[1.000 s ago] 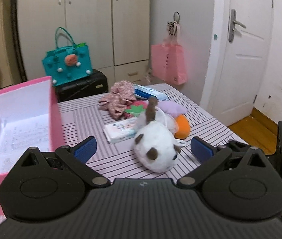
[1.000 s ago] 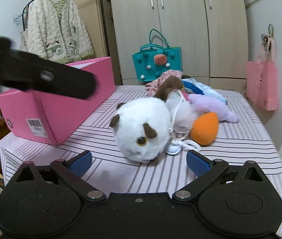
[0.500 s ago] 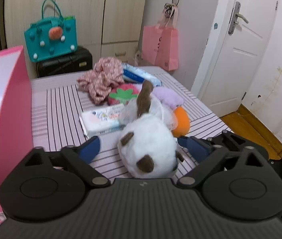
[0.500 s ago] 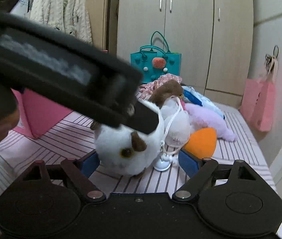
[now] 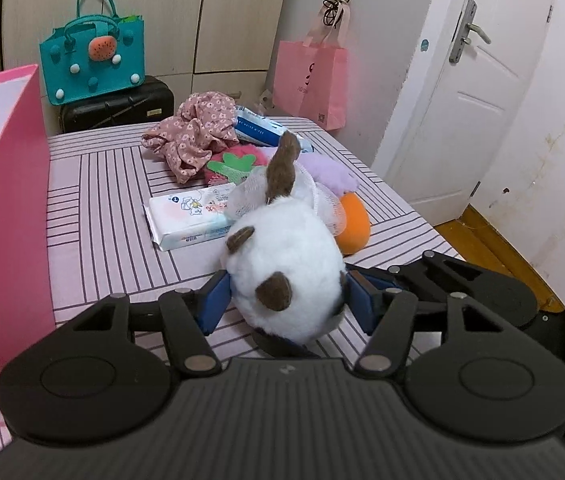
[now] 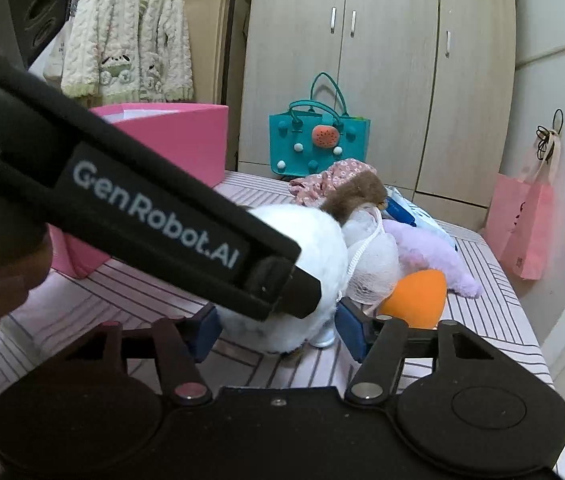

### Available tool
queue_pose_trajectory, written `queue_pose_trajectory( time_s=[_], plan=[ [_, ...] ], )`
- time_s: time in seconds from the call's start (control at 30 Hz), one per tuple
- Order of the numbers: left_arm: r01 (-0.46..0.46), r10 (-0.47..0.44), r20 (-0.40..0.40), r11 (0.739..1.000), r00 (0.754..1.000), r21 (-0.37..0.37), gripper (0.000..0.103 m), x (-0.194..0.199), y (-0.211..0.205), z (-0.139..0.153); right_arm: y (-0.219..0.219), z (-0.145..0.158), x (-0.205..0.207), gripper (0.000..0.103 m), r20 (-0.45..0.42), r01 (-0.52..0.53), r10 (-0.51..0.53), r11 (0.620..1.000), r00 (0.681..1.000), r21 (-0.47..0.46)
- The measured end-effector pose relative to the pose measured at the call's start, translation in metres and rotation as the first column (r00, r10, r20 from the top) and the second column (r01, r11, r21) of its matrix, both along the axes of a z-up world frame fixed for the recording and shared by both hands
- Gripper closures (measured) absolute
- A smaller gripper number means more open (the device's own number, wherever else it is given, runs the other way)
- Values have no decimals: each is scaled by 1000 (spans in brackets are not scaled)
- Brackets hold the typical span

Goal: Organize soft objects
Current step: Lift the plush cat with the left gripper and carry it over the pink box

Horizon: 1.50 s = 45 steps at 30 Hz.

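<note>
A round white plush with brown ears (image 5: 282, 276) lies on the striped table (image 5: 102, 216). My left gripper (image 5: 284, 300) is shut on it, both blue pads pressing its sides. In the right wrist view the same plush (image 6: 302, 276) sits between my right gripper's (image 6: 276, 330) pads, which touch or nearly touch it; the left gripper's black body (image 6: 154, 224) crosses in front and hides much of it. Behind it lie a white mesh pouf (image 5: 318, 200), an orange plush (image 5: 354, 224) and a purple plush (image 6: 430, 252).
A pink open box (image 5: 2, 200) stands on the table's left. A wipes pack (image 5: 190, 216), floral cloth (image 5: 194, 136), strawberry plush (image 5: 234, 164) and blue packet (image 5: 258, 128) lie further back. A teal bag (image 5: 94, 64) sits on a black case; a pink bag (image 5: 314, 80) hangs by the door.
Both grippers have moved in on the white plush and narrowed their jaws. The left gripper has shut on it; the left gripper's body now crosses the right wrist view.
</note>
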<state>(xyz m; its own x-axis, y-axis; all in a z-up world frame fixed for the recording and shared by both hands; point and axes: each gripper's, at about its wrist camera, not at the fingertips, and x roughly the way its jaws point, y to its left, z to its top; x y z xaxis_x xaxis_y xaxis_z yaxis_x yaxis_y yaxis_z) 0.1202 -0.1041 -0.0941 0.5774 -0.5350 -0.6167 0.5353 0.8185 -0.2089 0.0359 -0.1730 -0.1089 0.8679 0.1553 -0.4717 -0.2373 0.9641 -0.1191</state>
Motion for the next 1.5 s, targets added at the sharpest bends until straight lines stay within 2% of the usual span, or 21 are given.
queue_pose_trajectory(
  time_s=[0.2, 0.43, 0.6, 0.9, 1.13, 1.3, 1.5],
  plan=[
    [-20, 19, -44, 1000, 999, -7, 43, -5, 8, 3, 1, 7, -7, 38, -27, -13, 13, 1000, 1000, 18],
    [-6, 8, -62, 999, 998, 35, 43, -18, 10, 13, 10, 16, -21, 38, -61, -17, 19, 999, 998, 28],
    [0, 7, -105, 998, 994, 61, 43, -24, 17, 16, 15, 26, -16, 38, -139, -29, 35, 999, 990, 43],
    [11, 3, -102, 991, 995, 132, 43, -43, 30, 39, 32, 42, -22, 39, -179, -80, 87, 996, 980, 46],
    [-4, 12, -59, 991, 998, 135, 43, -61, 49, 65, 52, 66, -42, 39, -135, -132, 131, 991, 982, 1],
    [-17, 21, -27, 992, 999, 124, 43, -67, 68, 85, 61, 87, -43, 39, -123, -178, 178, 984, 976, 13],
    [-60, 57, 35, 994, 998, 94, 43, -65, 98, 112, 85, 112, -35, 38, -63, -242, 240, 970, 969, -21]
  ],
)
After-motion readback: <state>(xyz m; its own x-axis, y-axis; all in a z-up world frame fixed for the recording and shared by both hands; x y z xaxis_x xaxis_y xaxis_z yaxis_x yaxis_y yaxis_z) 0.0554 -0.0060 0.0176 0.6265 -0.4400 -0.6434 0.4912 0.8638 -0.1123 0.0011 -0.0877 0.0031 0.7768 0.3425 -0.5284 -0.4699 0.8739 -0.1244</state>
